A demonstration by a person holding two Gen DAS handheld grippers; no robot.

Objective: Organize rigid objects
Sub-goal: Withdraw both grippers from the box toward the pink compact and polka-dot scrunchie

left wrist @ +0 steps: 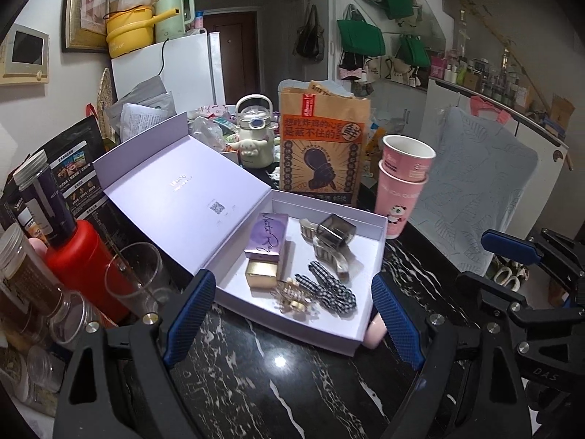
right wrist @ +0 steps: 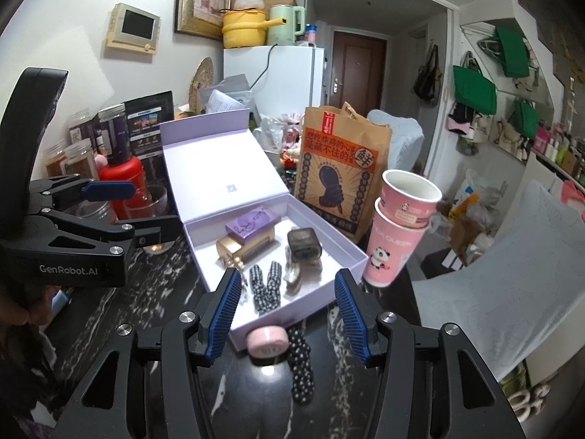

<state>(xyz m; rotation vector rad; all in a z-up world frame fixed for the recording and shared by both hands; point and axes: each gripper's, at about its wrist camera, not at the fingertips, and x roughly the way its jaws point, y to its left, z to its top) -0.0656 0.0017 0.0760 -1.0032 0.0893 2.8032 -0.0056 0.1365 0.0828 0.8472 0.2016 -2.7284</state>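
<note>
A: Two items are sitting outside the lilac box (right wrist: 356,256): pink round case (right wrist: 267,340) and dotted clip (right wrist: 301,366), on the tabletop (right wrist: 153,311) touching its near wall.
B: Right tool (right wrist: 289,314) is hanging spread, empty, over the case. Left tool (left wrist: 292,318) is also spread, empty.
A: Next is probably lowering and pinching the case. Pink cups (right wrist: 398,226) are crowding the right side.

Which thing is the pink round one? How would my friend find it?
Find the open lilac box on the black marble table. Just outside its near wall sits the pink round case, beside a dotted black hair clip. It is the only pink, puck-shaped thing there, and it is not in the box.
</note>
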